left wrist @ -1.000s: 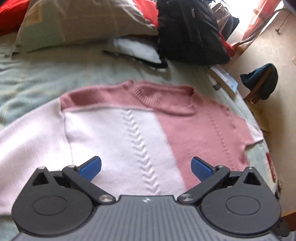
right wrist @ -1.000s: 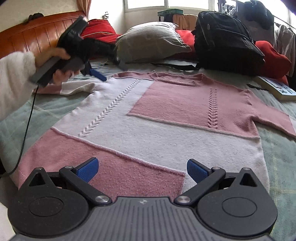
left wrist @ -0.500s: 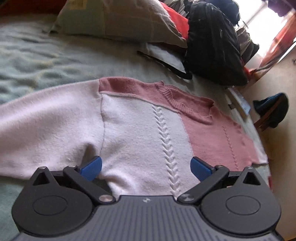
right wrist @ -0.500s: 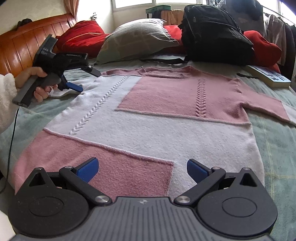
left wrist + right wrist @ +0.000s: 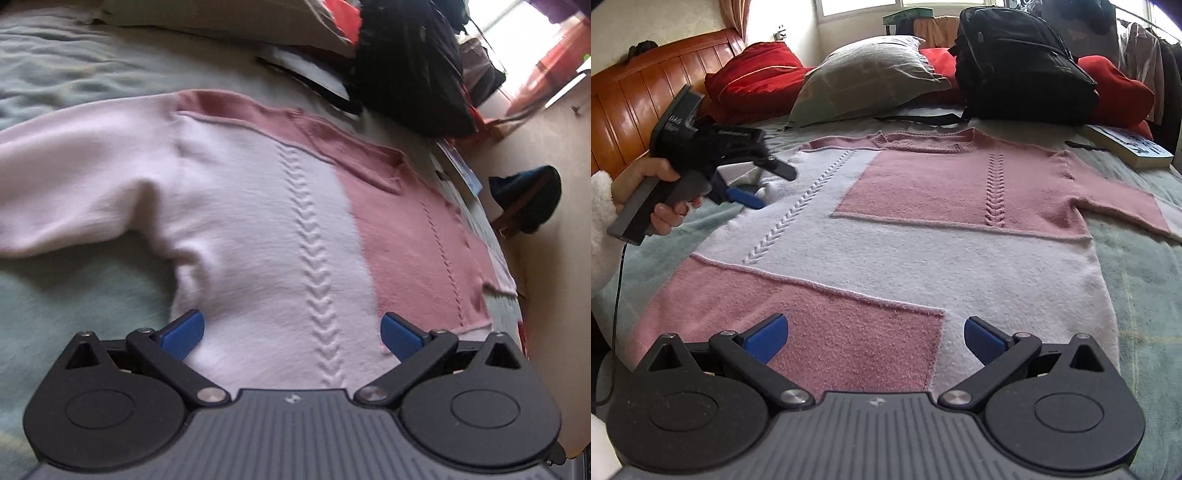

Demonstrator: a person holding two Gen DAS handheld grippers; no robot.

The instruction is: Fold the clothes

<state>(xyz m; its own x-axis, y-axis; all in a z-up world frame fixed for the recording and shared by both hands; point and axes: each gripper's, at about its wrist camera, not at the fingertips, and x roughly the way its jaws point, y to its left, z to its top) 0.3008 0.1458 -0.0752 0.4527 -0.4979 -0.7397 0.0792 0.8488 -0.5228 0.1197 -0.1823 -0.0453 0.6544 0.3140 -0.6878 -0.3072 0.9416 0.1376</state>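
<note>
A pink and white sweater (image 5: 908, 236) lay spread flat, front up, on the pale green bedspread (image 5: 1145, 280), and served as the reference for all positions. Its neckline pointed toward the grey pillow (image 5: 868, 77) and the black backpack (image 5: 1023, 62), both of which sat beyond the collar with a narrow strip of bedspread between. A book (image 5: 1126, 146) rested just beyond the pink sleeve, near the sweater's far right shoulder. A red cushion (image 5: 753, 85) and the wooden headboard (image 5: 631, 99) stood past the left shoulder.

The left gripper (image 5: 291, 332) was released, its blue pads (image 5: 183, 334) spread wide and holding nothing. It hovered low at the sweater's left armpit, one pad just beside the seam where the white sleeve met the body; whether it touched the knit could not be told. A person's hand (image 5: 661, 192) held this tool, seen from the right wrist view.

The right gripper (image 5: 873, 338) was likewise released and empty, its pads wide apart over the sweater's bottom hem, above the pink panel.

The sweater's right side edge ran clear, with bare bedspread alongside it. The left side edge also had bare bedspread beside it. In the left wrist view, the bed edge fell close past the sweater's far sleeve, with floor and a dark item (image 5: 532, 195) beyond.
</note>
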